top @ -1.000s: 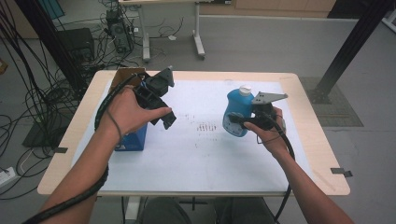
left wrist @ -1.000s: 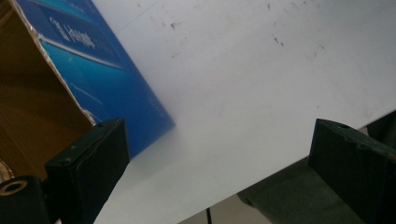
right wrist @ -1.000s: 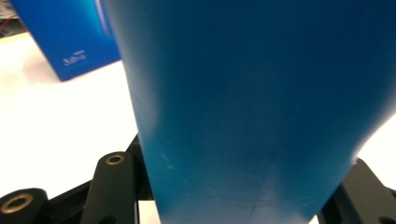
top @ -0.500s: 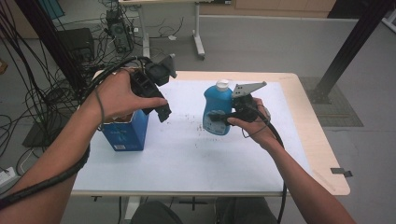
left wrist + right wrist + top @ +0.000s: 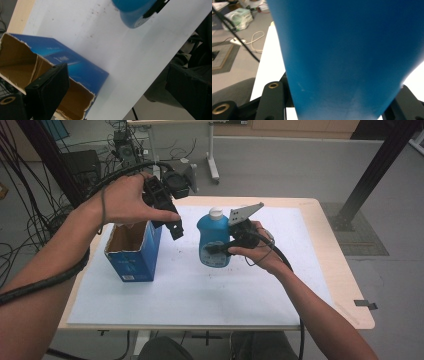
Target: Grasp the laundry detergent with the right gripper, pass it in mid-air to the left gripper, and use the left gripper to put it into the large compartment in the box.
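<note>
Blue bottle, white cap up, upright, clamped at mid-body in right claw; blue wall pressed between both black jaws in right gripper view. Bottom of bottle off the sheet in left gripper view. Positioned over middle of worktop, right of the box.

Left claw raised above box, jaws spread wide, gripping nothing; in left gripper view one jaw over the box mouth, the other at far right of frame.

Blue cardboard box, top torn open, brown inside, standing on left part of the sheet, apart from bottle.

Surface: pale wood worktop with rounded corners, covered nearly whole by white paper sheet; faint dark specks on paper between box and bottle.

Room: grey floor, tangle of black cables at left, legs of a second table at top, black post slanting at upper right, dark mat at its foot.

Count: one bottle, one box, one sheet, two claws, two forearms entering from below.
</note>
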`<state>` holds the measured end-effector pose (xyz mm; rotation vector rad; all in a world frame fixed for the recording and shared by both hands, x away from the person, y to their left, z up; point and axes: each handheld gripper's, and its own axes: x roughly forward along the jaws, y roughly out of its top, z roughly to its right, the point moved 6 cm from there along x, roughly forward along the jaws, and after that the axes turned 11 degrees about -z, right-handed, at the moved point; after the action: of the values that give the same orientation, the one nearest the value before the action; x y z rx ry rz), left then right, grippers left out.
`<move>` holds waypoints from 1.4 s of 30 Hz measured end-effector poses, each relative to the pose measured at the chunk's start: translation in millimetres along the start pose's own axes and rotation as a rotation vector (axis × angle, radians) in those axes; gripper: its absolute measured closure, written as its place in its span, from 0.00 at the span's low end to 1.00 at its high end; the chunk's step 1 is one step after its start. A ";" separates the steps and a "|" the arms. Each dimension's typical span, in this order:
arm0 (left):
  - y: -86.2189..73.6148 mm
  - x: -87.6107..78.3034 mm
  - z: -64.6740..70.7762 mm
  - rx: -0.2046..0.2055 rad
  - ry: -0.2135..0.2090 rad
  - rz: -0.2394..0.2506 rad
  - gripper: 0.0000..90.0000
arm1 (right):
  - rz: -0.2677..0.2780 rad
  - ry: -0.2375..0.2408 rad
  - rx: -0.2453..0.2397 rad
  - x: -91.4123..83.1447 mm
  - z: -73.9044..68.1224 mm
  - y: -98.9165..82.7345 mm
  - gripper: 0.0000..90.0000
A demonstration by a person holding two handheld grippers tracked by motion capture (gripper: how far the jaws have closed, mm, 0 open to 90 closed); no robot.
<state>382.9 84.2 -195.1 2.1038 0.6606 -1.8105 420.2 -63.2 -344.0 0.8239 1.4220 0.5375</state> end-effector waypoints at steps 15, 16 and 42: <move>18.1 -11.9 8.1 0.138 -0.042 0.011 0.07 | -0.009 0.087 -0.104 15.9 -18.2 21.8 0.49; 18.7 -12.8 8.3 0.144 -0.043 0.010 0.07 | -0.009 0.092 -0.111 16.6 -19.1 23.3 0.49; 43.8 2.3 29.9 0.285 -0.111 -0.039 0.07 | 0.026 0.124 -0.199 13.9 -33.6 38.0 0.49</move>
<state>380.3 32.3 -205.8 2.1534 0.4403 -2.1342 394.2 -23.0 -322.2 0.6597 1.4448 0.7480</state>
